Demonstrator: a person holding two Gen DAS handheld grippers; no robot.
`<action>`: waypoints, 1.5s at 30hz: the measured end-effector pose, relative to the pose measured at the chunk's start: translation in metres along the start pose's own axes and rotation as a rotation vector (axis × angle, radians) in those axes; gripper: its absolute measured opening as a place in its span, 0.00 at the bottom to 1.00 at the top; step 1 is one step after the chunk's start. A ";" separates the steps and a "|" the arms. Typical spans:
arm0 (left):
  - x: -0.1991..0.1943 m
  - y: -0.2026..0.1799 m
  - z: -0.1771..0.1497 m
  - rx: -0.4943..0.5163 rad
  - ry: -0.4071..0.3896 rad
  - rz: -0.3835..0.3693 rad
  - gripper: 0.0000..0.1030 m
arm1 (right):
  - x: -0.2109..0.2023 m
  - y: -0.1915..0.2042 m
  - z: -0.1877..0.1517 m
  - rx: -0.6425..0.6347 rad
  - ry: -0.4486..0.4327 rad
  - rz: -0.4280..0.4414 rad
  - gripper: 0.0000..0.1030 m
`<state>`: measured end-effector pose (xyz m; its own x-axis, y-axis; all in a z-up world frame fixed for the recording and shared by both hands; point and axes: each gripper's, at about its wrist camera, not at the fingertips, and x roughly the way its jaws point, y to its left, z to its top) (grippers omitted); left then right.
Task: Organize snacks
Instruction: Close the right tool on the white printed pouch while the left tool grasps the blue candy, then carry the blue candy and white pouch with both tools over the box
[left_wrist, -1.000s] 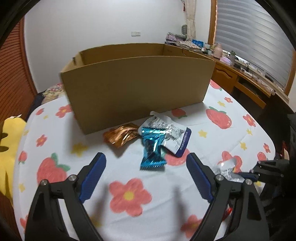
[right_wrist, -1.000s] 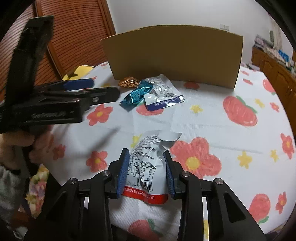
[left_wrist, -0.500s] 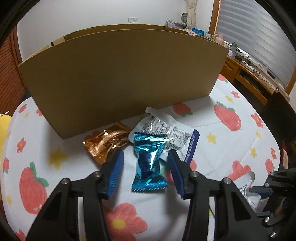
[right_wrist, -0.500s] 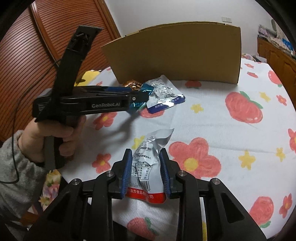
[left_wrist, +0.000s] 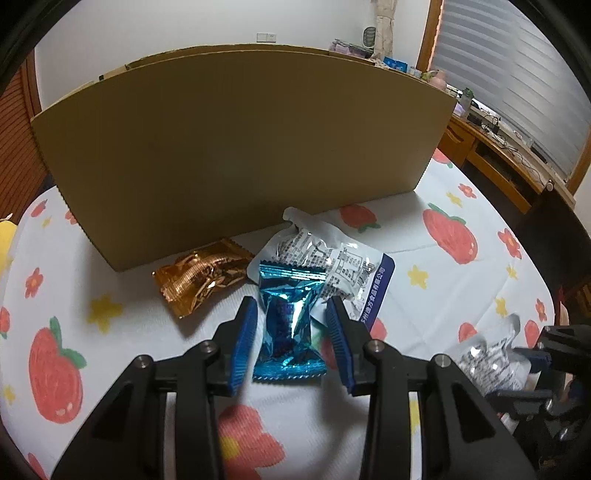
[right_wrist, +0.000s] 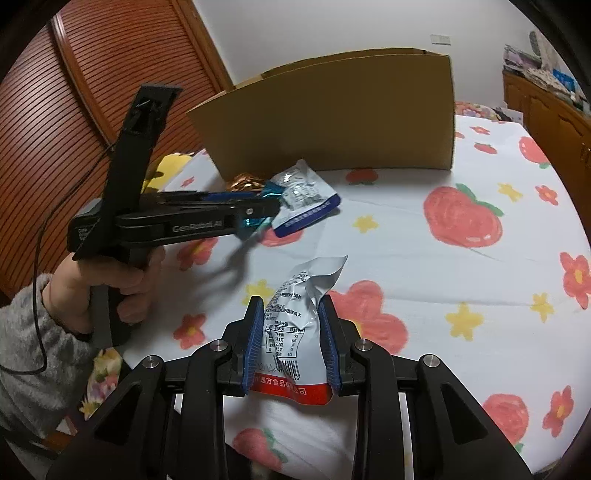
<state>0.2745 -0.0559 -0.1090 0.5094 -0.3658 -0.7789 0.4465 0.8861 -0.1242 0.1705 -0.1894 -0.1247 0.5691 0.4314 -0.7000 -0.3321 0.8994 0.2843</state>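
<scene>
A blue foil snack packet (left_wrist: 290, 326) lies on the tablecloth between the fingers of my left gripper (left_wrist: 291, 310); the jaws stand on both sides of it with small gaps, partly closed. Under it lies a silver pouch with a blue edge (left_wrist: 340, 266), and an orange foil packet (left_wrist: 201, 275) lies to the left. My right gripper (right_wrist: 291, 306) is shut on a silver pouch with a red bottom (right_wrist: 295, 325), also seen in the left wrist view (left_wrist: 487, 362). The left gripper shows in the right wrist view (right_wrist: 258, 212).
A large open cardboard box (left_wrist: 236, 147) stands just behind the snacks, its wall facing me; it also shows in the right wrist view (right_wrist: 340, 118). The table has a strawberry and flower cloth (right_wrist: 461, 221). A wooden desk (left_wrist: 498, 155) is at the right.
My left gripper has moved forward and down over the blue packet and its jaws have narrowed around it. My right gripper has closed on the silver pouch and holds it.
</scene>
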 end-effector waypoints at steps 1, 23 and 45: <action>-0.001 -0.001 -0.001 0.003 0.000 -0.007 0.28 | -0.003 -0.002 0.000 0.004 -0.004 -0.003 0.27; -0.067 -0.010 -0.017 0.003 -0.079 0.032 0.17 | -0.047 -0.008 0.006 0.022 -0.100 -0.065 0.27; -0.159 -0.031 0.022 0.043 -0.305 0.021 0.17 | -0.115 0.000 0.043 -0.021 -0.260 -0.100 0.27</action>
<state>0.1957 -0.0317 0.0324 0.7132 -0.4218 -0.5598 0.4610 0.8839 -0.0786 0.1376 -0.2363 -0.0159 0.7730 0.3470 -0.5311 -0.2786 0.9378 0.2072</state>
